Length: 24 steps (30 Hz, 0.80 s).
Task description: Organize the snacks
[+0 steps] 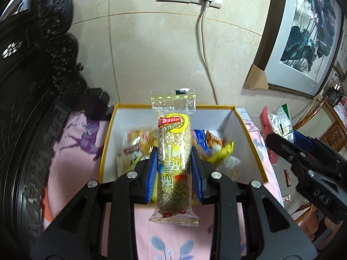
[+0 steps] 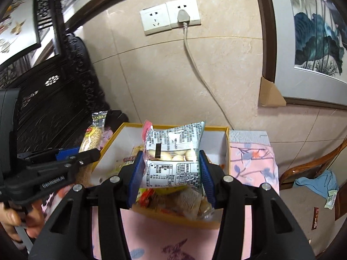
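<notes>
Left gripper [image 1: 173, 169] clamps the puffed-grain bar [image 1: 174, 162] mid-length, upright – clear above the yellow-rimmed box [image 1: 249, 134]. Right gripper [image 2: 171, 173] pinches the silver biscuit packet [image 2: 173, 151] sideways (label up), likely both bound for that box.

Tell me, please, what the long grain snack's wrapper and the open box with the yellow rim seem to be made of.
The long grain snack's wrapper looks like thin clear plastic film: the grains show through it, it shines, and its ends are crimped. The open box with the yellow rim seems to be stiff cardboard, matte white inside, with thin flat walls and sharp corners; I cannot be certain.
</notes>
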{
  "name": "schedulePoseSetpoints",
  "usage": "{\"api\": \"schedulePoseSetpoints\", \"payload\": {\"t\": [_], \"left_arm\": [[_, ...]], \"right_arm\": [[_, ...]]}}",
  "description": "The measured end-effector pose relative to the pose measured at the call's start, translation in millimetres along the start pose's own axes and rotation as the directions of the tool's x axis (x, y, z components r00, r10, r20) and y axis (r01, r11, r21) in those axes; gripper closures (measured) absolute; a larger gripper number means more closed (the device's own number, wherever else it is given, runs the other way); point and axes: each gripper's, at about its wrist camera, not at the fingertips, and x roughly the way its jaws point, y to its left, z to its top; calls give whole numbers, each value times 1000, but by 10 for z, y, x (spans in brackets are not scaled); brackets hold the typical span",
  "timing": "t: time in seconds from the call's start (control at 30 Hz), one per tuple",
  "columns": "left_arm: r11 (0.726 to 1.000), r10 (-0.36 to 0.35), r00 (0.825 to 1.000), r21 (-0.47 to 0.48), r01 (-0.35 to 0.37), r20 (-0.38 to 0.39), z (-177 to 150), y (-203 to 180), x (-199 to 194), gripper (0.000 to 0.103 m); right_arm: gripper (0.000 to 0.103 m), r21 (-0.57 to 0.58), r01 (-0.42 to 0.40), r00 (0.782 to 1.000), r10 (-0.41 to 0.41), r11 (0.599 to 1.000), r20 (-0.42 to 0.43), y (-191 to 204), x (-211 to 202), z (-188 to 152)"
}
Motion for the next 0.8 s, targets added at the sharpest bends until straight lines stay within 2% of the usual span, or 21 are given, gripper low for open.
{"api": "schedulePoseSetpoints", "payload": {"t": [0.2,0.4,0.43,0.47,0.5,0.53,0.57,0.63,0.8], "left_arm": [[1000,21,998,0,-21,-51,106,5,385,74],[999,42,995,-10,-43,-93,77,129,624,73],[999,51,994,-13,-52,-94,76,152,645,62],[998,63,994,-12,-65,-90,77,163,650,43],[996,88,992,-7,-89,-85,79,168,646,11],[983,183,981,-12,-184,-68,85,193,633,2],[980,197,978,-11,-198,-66,89,212,629,2],[990,140,985,-18,-143,-98,101,252,653,2],[986,163,982,-18,-166,-99,113,283,612,2]], "right_arm": [[53,15,19,997,-17,1000,-70,-21,405,45],[51,24,22,994,-20,999,-105,-20,636,33],[44,27,32,994,-29,999,-109,-22,655,34],[33,33,47,992,-43,998,-115,-24,676,24],[17,43,79,991,-74,996,-110,-33,673,8],[1,61,121,989,-115,991,-95,-59,644,-4],[1,75,140,988,-134,987,-80,-82,614,-15],[1,101,137,988,-128,985,-91,-149,588,-42],[1,120,136,984,-120,983,-133,-188,566,-79]]}}
